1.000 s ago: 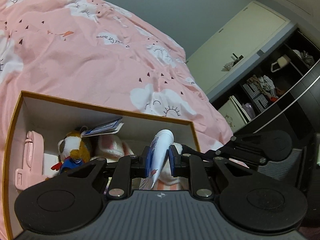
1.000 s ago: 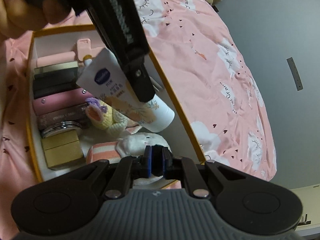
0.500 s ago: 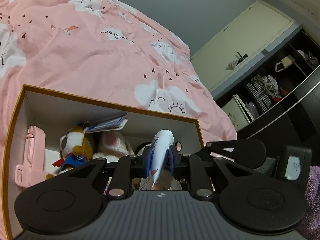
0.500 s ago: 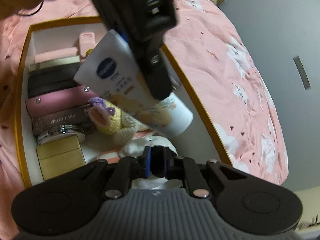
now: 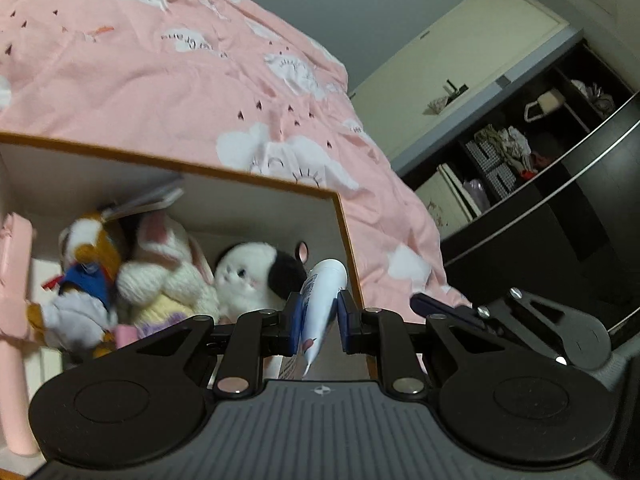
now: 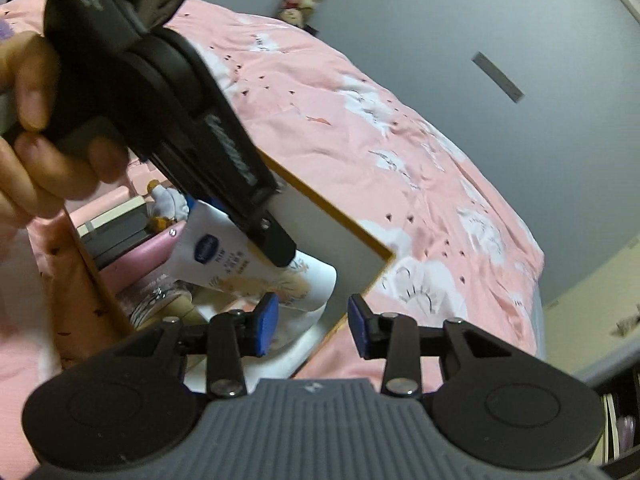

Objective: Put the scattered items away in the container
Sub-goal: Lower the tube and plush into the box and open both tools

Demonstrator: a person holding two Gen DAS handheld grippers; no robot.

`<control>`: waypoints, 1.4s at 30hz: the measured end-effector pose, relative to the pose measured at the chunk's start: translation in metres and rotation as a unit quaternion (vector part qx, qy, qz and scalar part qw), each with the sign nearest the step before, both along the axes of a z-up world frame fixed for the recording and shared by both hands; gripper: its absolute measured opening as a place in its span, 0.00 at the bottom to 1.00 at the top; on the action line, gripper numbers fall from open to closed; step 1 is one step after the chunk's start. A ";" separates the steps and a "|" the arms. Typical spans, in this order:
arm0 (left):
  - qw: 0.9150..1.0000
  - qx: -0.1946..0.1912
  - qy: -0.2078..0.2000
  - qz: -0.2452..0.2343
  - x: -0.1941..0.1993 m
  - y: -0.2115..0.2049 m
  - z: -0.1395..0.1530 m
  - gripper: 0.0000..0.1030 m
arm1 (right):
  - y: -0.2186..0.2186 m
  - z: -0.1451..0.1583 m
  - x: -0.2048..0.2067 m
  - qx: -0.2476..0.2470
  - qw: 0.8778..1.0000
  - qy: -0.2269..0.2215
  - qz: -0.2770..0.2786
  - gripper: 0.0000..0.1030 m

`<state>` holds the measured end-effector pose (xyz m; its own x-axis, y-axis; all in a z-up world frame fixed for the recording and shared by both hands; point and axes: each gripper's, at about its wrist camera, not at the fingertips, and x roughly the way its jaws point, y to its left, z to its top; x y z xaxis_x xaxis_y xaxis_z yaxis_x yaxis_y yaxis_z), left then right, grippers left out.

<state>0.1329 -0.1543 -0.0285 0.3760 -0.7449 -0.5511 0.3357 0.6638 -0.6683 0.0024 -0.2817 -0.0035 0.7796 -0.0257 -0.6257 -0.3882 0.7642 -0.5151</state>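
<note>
My left gripper [image 5: 319, 322] is shut on a white lotion tube [image 5: 320, 304] and holds it inside the near right corner of the orange-rimmed box [image 5: 256, 182]. In the right wrist view the tube [image 6: 248, 268] hangs from the left gripper [image 6: 280, 256] over the box [image 6: 352, 236]. My right gripper [image 6: 312, 326] is open and empty, just outside the box's near corner. The box holds plush toys: a white-and-black one [image 5: 256, 276], a white rabbit [image 5: 164, 276] and a brown-and-white dog [image 5: 84, 264].
The box sits on a bed with a pink cloud-print cover [image 5: 200, 68]. It also holds a pink case [image 6: 140, 260], dark flat boxes [image 6: 116, 232] and a pink item [image 5: 16, 276] at its left wall. A dark shelf unit [image 5: 540, 152] stands right of the bed.
My right gripper has opened and pulled back out of the box toward its near corner. My left gripper has lowered the tube deeper into the box's right corner.
</note>
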 end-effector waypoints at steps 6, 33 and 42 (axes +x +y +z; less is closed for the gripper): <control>0.999 0.004 0.039 0.013 0.001 -0.023 -0.016 0.20 | -0.013 -0.011 -0.007 0.026 0.999 -0.007 -0.036 0.40; 0.993 0.114 0.008 -0.019 -0.015 -0.024 -0.010 0.46 | -0.017 -0.035 -0.009 0.096 0.984 -0.008 -0.151 0.42; 0.964 0.209 -0.156 0.044 -0.058 0.021 0.035 0.55 | -0.004 -0.025 0.002 0.158 0.970 -0.013 -0.184 0.16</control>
<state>0.0752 -0.1330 0.0063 0.6237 -0.4393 -0.6465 0.4062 0.8888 -0.2120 0.0049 -0.2858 -0.0288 0.7692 -0.1153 -0.6286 -0.0490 0.9701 -0.2379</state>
